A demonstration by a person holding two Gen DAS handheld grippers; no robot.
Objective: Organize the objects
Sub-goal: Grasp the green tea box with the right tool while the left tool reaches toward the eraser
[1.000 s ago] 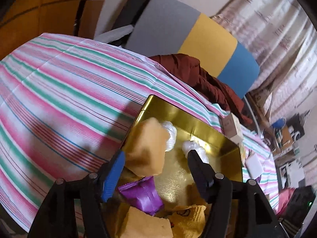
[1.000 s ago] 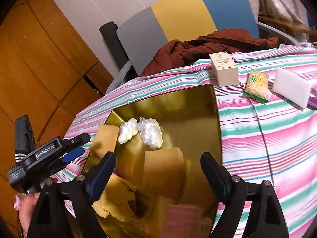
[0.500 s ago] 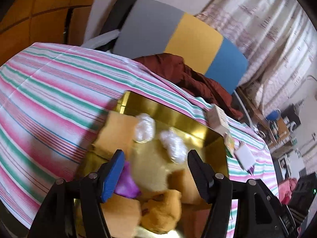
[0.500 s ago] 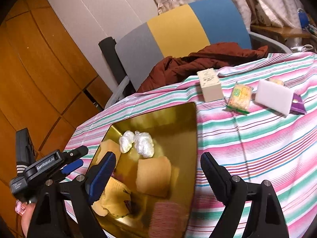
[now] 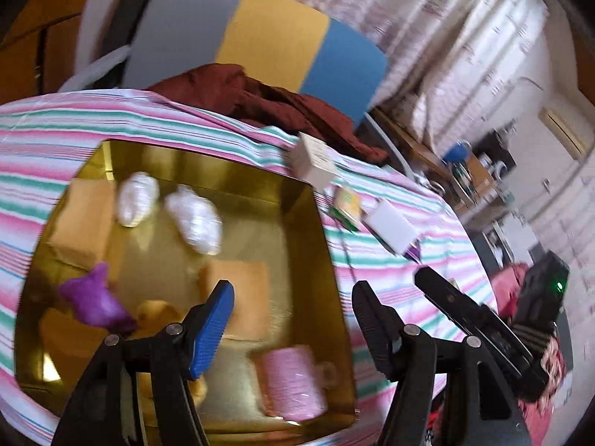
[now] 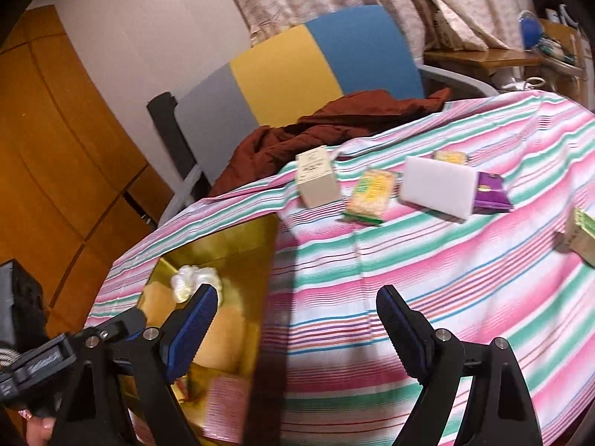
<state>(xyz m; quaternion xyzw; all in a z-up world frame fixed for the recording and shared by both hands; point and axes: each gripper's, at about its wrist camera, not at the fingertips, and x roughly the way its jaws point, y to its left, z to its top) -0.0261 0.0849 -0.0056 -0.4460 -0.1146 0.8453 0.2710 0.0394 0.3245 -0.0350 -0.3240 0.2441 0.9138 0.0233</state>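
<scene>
A gold tin tray point(image 5: 297, 200) sits on the striped tablecloth point(image 6: 427, 260) and holds tan packets, two white wrapped bundles point(image 5: 193, 219), a purple packet point(image 5: 93, 297) and a pink packet point(image 5: 290, 383). My left gripper point(image 5: 293, 323) is open and empty above the tray's right edge. My right gripper point(image 6: 297, 330) is open and empty over the cloth, right of the tray point(image 6: 260, 238). On the cloth lie a cream box point(image 6: 316, 178), a yellow-green snack packet point(image 6: 372, 193), a white block point(image 6: 435, 186) and a purple packet point(image 6: 491, 193).
A grey, yellow and blue chair back point(image 6: 297, 74) stands behind the table with a brown garment point(image 6: 334, 126) draped on it. A small yellow packet point(image 6: 450, 156) and a pale green box point(image 6: 584, 230) lie at the far right. Wooden cabinets point(image 6: 55, 148) fill the left.
Both grippers have swung right and pulled back from the tray. The left one now sits over the tray's right edge; the right one has moved off the tray over the cloth.
</scene>
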